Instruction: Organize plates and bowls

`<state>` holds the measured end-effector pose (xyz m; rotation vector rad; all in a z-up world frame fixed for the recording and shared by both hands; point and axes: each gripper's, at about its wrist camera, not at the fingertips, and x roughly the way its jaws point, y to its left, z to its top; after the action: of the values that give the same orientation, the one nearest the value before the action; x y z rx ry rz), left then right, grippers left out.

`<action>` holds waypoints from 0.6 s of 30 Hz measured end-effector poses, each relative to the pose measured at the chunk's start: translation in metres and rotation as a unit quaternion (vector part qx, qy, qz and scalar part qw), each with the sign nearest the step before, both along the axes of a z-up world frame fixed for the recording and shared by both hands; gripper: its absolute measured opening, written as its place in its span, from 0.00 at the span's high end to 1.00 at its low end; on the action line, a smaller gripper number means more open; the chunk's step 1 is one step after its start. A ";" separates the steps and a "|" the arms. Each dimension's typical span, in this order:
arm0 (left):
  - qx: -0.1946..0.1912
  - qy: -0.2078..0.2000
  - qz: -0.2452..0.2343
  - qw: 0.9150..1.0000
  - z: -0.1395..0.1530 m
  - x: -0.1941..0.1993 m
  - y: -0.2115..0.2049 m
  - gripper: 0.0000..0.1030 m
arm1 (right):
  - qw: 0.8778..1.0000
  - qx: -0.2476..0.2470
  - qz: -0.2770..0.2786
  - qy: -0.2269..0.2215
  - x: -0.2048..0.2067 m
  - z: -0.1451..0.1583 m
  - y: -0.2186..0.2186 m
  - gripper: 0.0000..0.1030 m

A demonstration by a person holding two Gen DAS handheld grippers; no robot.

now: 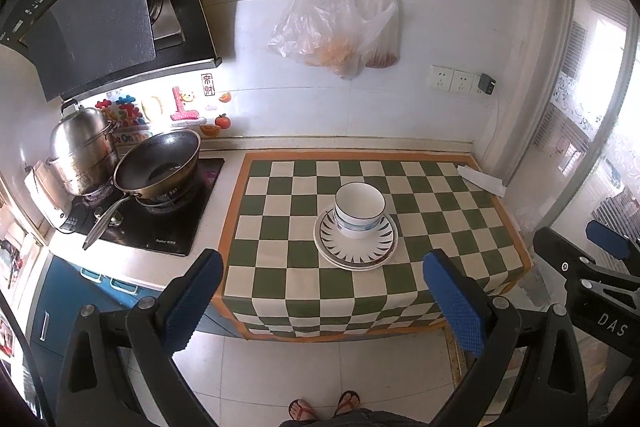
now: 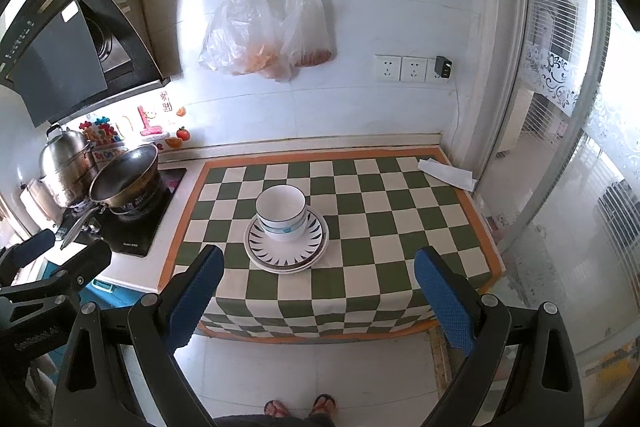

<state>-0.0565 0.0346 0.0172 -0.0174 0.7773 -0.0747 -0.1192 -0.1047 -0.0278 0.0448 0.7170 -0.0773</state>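
Observation:
A white bowl with a blue band (image 1: 359, 209) (image 2: 282, 212) stands on stacked plates with a dark spiked rim pattern (image 1: 356, 247) (image 2: 286, 250), in the middle of the green and white checked cloth (image 1: 440, 211) (image 2: 384, 207). My left gripper (image 1: 324, 269) is open and empty, held back from the counter's front edge, well short of the stack. My right gripper (image 2: 318, 265) is open and empty, also held back from the counter. The right gripper's body shows at the right edge of the left wrist view (image 1: 592, 267); the left gripper's body shows at the left edge of the right wrist view (image 2: 52, 267).
A dark wok (image 1: 158, 163) (image 2: 124, 177) and a steel steamer pot (image 1: 82, 151) (image 2: 66, 167) sit on the hob at left. A folded white paper (image 1: 482, 179) (image 2: 448, 173) lies at the cloth's far right corner. Plastic bags (image 1: 340, 23) hang on the wall. A glass door (image 2: 560, 147) stands at right.

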 end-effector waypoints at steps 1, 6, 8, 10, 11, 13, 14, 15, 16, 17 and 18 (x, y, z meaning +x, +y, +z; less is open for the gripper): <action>0.000 0.000 0.000 1.000 0.000 0.000 0.000 0.01 | 1.000 -0.001 0.001 0.000 0.000 0.000 0.000 0.05; -0.001 -0.002 0.002 1.000 0.002 -0.001 -0.002 0.01 | 1.000 -0.002 0.002 -0.001 0.001 0.000 -0.001 0.05; 0.000 -0.004 0.003 1.000 0.002 -0.001 -0.003 0.01 | 1.000 -0.001 0.002 -0.002 0.002 0.001 -0.002 0.05; -0.001 -0.004 0.005 1.000 0.003 -0.001 -0.004 0.01 | 1.000 0.001 0.002 -0.002 0.002 0.001 -0.003 0.05; -0.001 -0.003 0.005 1.000 0.003 -0.001 -0.004 0.01 | 1.000 0.001 0.002 -0.002 0.002 0.001 -0.003 0.05; 0.001 -0.004 0.004 1.000 0.003 -0.001 -0.004 0.01 | 1.000 0.003 0.003 -0.001 0.002 0.001 -0.004 0.05; 0.000 -0.003 0.004 1.000 0.003 -0.001 -0.004 0.01 | 1.000 0.003 0.003 0.000 0.003 0.000 -0.004 0.05; 0.000 -0.003 0.005 1.000 0.003 -0.002 -0.004 0.01 | 1.000 0.003 0.003 0.000 0.003 0.001 -0.004 0.05; 0.000 -0.002 0.005 1.000 0.003 -0.002 -0.004 0.01 | 1.000 0.004 0.003 0.000 0.003 0.001 -0.004 0.05; 0.001 -0.002 0.005 1.000 0.003 -0.002 -0.004 0.01 | 1.000 0.004 0.002 0.001 0.004 0.000 -0.004 0.05; 0.000 -0.003 0.005 1.000 0.003 -0.002 -0.004 0.01 | 1.000 0.004 0.002 0.001 0.004 0.000 -0.004 0.05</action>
<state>-0.0587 0.0304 0.0200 -0.0216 0.7719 -0.0649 -0.1154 -0.1088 -0.0278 0.0514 0.7193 -0.0709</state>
